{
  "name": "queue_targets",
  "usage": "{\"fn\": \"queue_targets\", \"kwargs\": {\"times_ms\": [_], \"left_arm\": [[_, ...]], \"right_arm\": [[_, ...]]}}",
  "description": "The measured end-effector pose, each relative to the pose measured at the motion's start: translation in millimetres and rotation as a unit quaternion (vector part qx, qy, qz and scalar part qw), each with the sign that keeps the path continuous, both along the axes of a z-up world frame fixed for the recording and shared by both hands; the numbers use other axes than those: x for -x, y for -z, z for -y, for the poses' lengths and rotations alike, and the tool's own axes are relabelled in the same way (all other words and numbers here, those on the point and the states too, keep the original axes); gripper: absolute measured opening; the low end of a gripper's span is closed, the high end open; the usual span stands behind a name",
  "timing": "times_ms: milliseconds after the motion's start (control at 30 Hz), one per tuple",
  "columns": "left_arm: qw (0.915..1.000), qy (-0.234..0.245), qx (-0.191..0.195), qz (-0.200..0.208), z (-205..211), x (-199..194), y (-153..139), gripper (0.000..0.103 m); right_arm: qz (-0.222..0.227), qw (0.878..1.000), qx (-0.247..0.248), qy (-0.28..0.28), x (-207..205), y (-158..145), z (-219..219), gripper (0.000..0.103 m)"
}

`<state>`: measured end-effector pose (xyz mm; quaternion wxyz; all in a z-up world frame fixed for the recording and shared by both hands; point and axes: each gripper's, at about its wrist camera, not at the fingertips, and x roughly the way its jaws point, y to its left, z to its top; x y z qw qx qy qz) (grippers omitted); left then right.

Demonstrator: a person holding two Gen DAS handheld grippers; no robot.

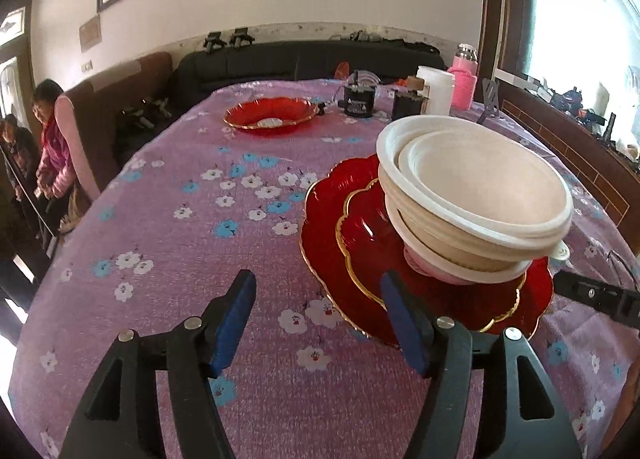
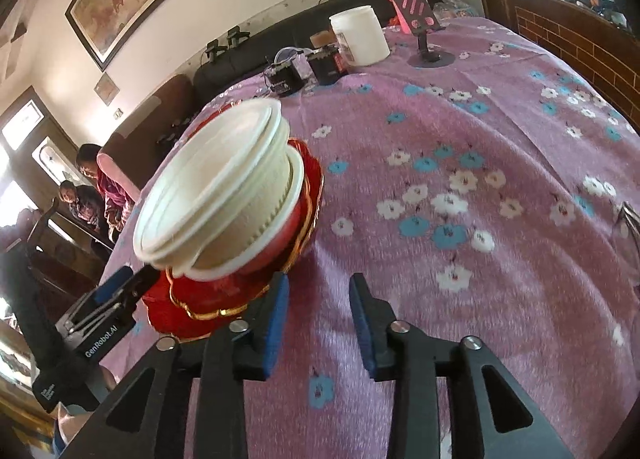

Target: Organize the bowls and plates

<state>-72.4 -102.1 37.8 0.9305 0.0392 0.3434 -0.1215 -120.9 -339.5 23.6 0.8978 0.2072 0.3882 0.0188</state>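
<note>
White bowls [image 2: 216, 187] stacked on red plates [image 2: 208, 299], right hand-held gripper [image 2: 318, 291] open beside them.

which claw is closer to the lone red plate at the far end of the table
Left. The left claw faces the lone red plate across open cloth. The right claw sits on the far side of the bowl stack, which blocks the plate from its view.

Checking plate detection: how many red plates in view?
3. Large red plate on the tablecloth under the bowls, smaller gold-rimmed plate stacked on it, a third red plate at the far end. The bowl stack may hide more.
</note>
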Motion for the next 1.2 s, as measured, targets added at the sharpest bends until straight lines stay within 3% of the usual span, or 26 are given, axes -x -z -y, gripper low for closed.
{"fn": "queue_targets", "kwargs": {"times_ms": [333, 500, 867, 1033, 1200], "left_arm": [[0.9996, 0.0, -0.003, 0.027, -1.2, 19.3, -4.4, 0.071], [0.9988, 0.002, -0.007, 0.047, 1.0, 29.8, -7.5, 0.075], [0.997, -0.008, -0.009, 0.077, 2.3, 44.7, -12.2, 0.093], [0.9948, -0.008, -0.024, 0.099, 7.7, 52.7, -14.8, 0.103], [0.9963, -0.011, -0.04, 0.075, 11.5, 50.3, -9.0, 0.103]], "right_arm": [[0.006, 1.0, 0.011, 0.0, 18.2, 6.6, -12.7, 0.053], [0.002, 1.0, 0.026, 0.003, 20.0, 15.0, -19.3, 0.067], [0.007, 0.998, 0.055, 0.015, 21.6, 21.4, -26.0, 0.084], [0.039, 0.997, 0.063, 0.024, 32.1, 15.9, -27.3, 0.089], [0.054, 0.996, 0.071, 0.03, 38.5, 13.0, -29.8, 0.094]]}}
